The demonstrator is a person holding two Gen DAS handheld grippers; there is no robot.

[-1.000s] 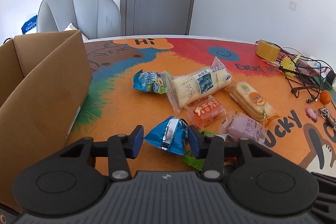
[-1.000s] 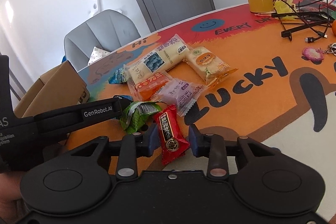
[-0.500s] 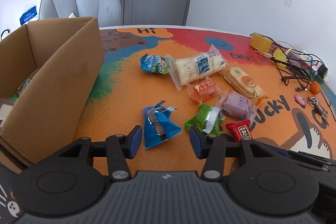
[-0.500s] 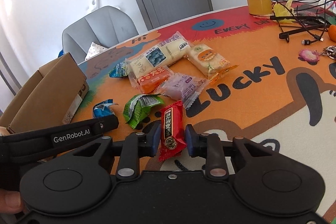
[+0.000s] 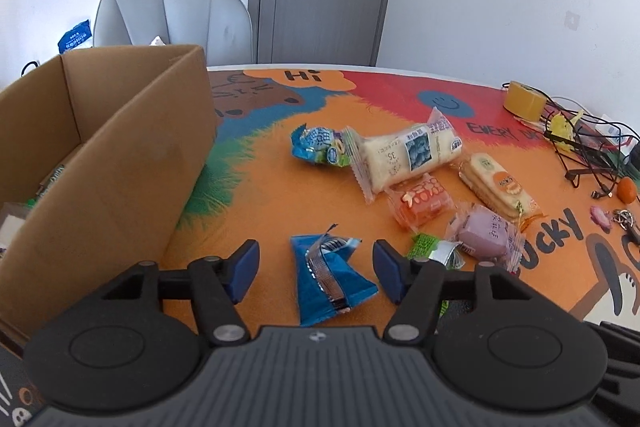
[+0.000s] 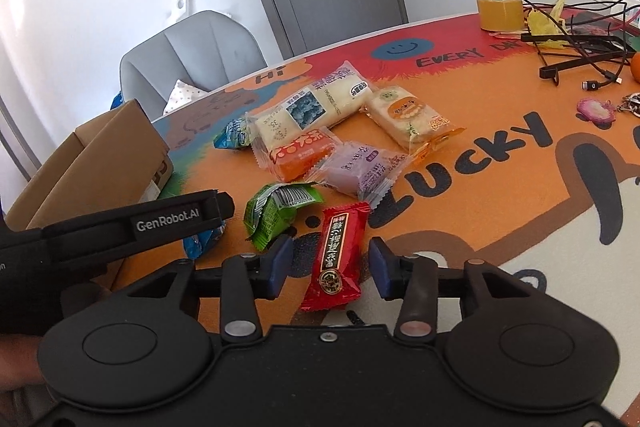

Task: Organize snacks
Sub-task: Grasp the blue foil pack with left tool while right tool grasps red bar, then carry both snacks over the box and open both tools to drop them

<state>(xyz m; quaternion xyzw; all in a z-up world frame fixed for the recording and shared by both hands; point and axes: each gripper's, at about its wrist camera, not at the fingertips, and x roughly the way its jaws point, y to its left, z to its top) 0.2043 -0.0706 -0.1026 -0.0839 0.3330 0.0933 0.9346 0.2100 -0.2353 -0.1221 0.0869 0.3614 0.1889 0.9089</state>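
Between the wide-open, empty jaws of the left gripper lay the blue packet, lengthwise along the fingers, while the right gripper, equally open, straddled the red packet likewise.

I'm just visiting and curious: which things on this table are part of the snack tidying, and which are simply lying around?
For the job: cardboard box, blue packet, red packet, green packet, cream bread roll.

Lying about: tape roll, cables, keys, grey chair.

Left claw spread wide, low and level; right claw likewise parted, empty-fingered.
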